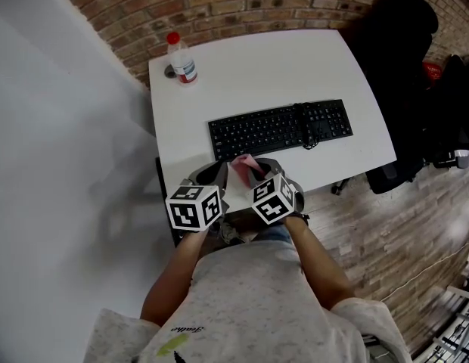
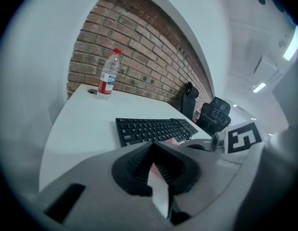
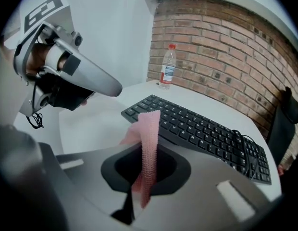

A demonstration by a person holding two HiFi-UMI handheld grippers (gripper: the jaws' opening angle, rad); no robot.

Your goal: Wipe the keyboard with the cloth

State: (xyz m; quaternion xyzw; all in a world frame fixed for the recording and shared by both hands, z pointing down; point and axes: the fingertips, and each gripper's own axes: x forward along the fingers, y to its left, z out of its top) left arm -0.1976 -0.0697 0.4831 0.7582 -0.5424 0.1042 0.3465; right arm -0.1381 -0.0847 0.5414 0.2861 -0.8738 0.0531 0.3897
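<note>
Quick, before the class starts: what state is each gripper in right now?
Left gripper: closed, nothing held that I can see.
Right gripper: closed on the pink cloth.

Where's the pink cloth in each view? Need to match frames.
Head view: pink textured cloth at the table's near edge, in the right gripper, before the black keyboard.
Left gripper view: only a pink sliver just past the jaws.
Right gripper view: centre, upright strip clamped between the jaws.
Shared landmark: red-capped clear plastic bottle, in all three.
</note>
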